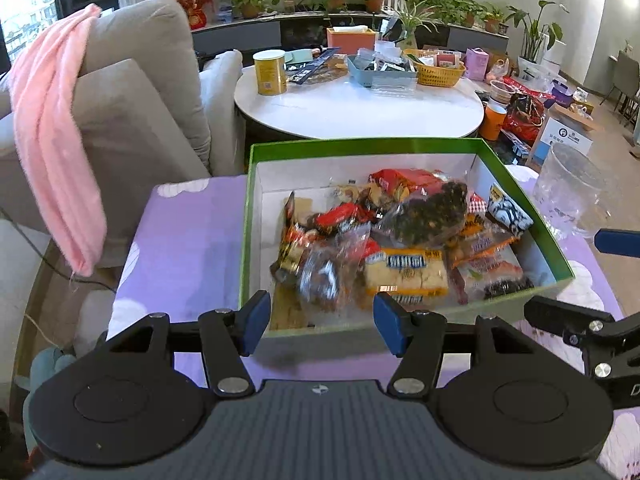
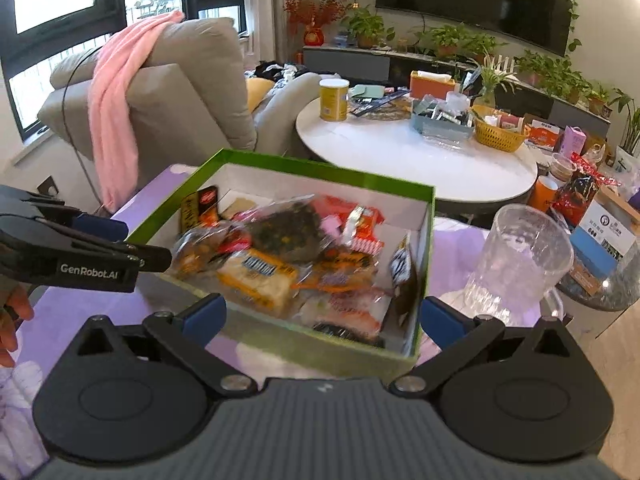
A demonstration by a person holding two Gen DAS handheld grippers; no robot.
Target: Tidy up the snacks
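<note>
A green-rimmed cardboard box [image 1: 520,188] with white inner walls sits on a purple cloth and holds several wrapped snacks, among them a yellow cracker pack [image 1: 406,276] and a clear bag of dark pieces [image 1: 432,216]. The box also shows in the right wrist view [image 2: 288,164], as does the cracker pack [image 2: 256,280]. My left gripper [image 1: 320,322] is open and empty at the box's near wall. My right gripper [image 2: 322,318] is open wide and empty, just short of the box's near corner. The left gripper's side shows in the right wrist view [image 2: 120,244].
A clear glass mug [image 2: 520,264] stands right of the box; it also shows in the left wrist view [image 1: 572,196]. Behind is a white round table [image 1: 360,108] with a yellow can [image 1: 271,72], trays and a basket. A grey armchair with a pink towel [image 1: 52,132] is at left.
</note>
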